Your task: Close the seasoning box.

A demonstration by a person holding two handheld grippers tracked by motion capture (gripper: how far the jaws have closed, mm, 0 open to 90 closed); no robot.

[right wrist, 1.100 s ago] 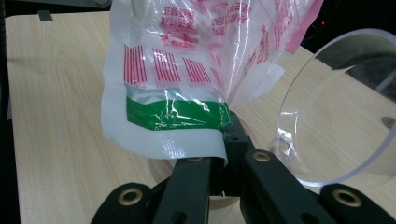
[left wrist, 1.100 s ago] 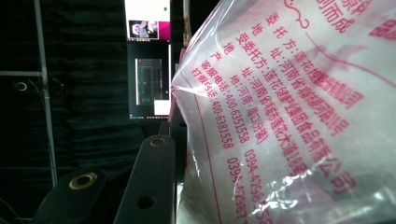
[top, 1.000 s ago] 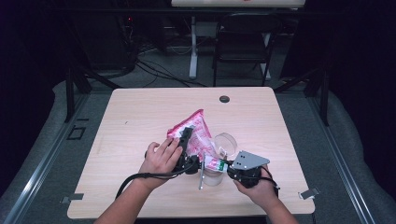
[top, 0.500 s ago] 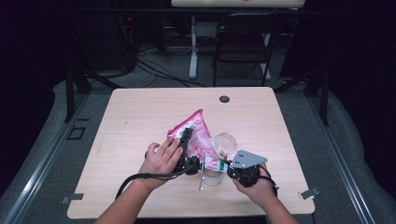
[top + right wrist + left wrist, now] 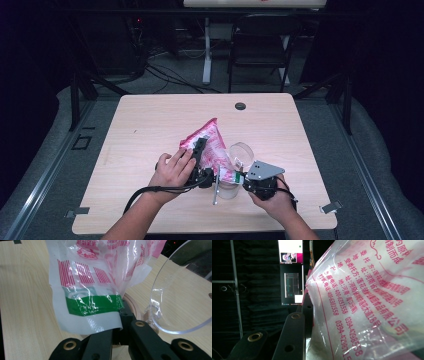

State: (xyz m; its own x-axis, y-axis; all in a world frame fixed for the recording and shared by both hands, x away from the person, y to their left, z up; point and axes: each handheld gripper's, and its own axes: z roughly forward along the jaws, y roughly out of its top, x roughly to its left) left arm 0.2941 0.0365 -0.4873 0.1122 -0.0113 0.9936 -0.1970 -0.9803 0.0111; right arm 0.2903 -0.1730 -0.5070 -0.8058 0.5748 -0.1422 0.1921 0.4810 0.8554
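Right gripper view: crinkled pink-printed bag (image 5: 100, 277)

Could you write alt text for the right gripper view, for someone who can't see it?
The right gripper's black jaws pinch the green-banded edge of a clear plastic bag with pink print above a light wooden table. A clear round lid stands beside it.

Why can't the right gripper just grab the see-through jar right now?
Probably it can't yet: the right gripper has its fingers shut on the corner of the pink-printed bag. The clear jar lies right beside it, so the way looks free, but it would likely have to let go of the bag first.
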